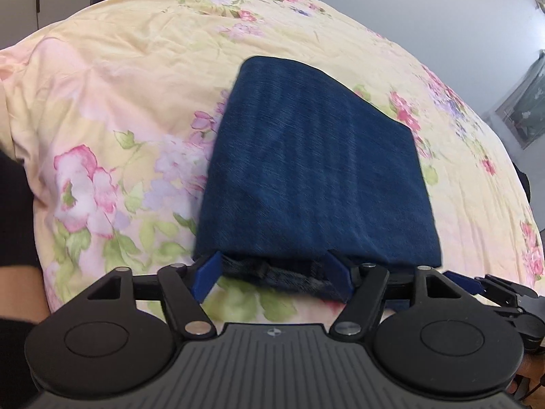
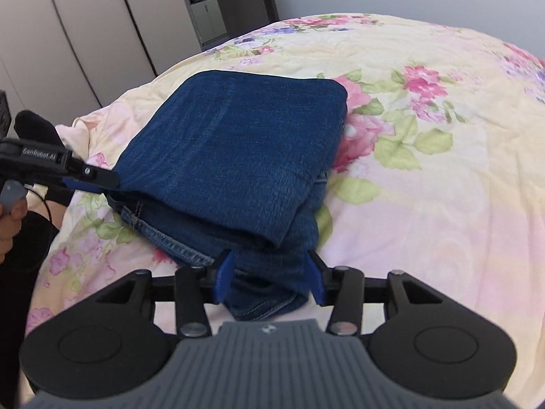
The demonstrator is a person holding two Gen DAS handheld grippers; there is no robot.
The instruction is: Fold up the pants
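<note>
The dark blue jeans [image 1: 306, 170] lie folded in a thick stack on the floral bedspread [image 1: 119, 85]. My left gripper [image 1: 272, 272] is open, its blue fingers on either side of the stack's near edge. In the right wrist view the jeans [image 2: 231, 156] show as a folded pile with stitched hems at the bottom. My right gripper [image 2: 269, 279] is open, its fingers either side of the pile's near corner. The left gripper [image 2: 92, 179] shows at the left there, against the pile's left edge. The right gripper [image 1: 477, 284] shows at the right in the left wrist view.
The bedspread [image 2: 425, 170] spreads wide to the right and behind the jeans. Wardrobe doors [image 2: 85, 34] and a shelf unit [image 2: 204, 6] stand beyond the bed's far left. A grey wall [image 1: 408, 6] lies behind the bed. The person's dark sleeve [image 1: 13, 238] is at the left.
</note>
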